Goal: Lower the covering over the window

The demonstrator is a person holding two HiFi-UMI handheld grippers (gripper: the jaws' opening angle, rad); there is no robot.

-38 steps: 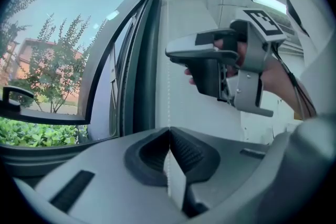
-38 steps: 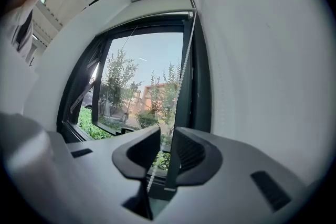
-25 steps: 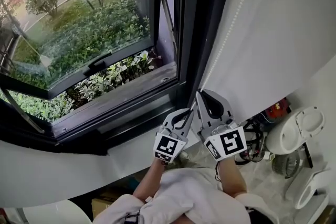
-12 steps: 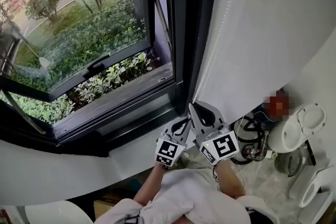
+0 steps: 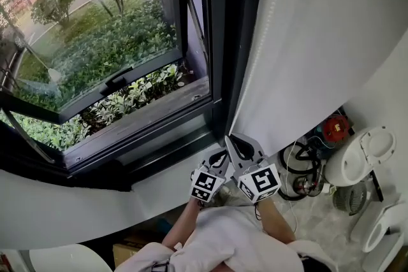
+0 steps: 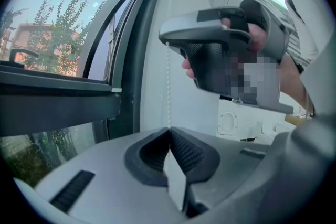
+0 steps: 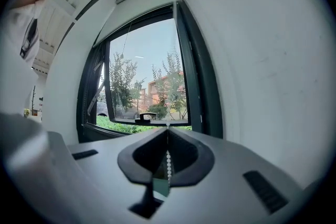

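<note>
A white roller blind (image 5: pixel 319 41) hangs at the right of the dark-framed window (image 5: pixel 217 41). Its bead chain (image 5: pixel 264 28) runs down its left edge to my two grippers, which are close together below the blind's lower corner. My left gripper (image 5: pixel 221 158) is shut on the bead chain (image 6: pixel 168 86), which rises from its tips to the right gripper's body (image 6: pixel 220 55) just above. My right gripper (image 5: pixel 229 139) is also shut, with the chain's beads (image 7: pixel 168 165) showing between its pads.
The window sash (image 5: pixel 118 79) is tilted open outward over green shrubs. A white sill (image 5: pixel 159 181) runs below the frame. On the floor at the right lie coiled cables and a red item (image 5: pixel 335 127) beside white appliances (image 5: pixel 363 159).
Both grippers have sunk together toward the sill, still shut on the chain. The blind's lower corner seems a little lower against the frame.
</note>
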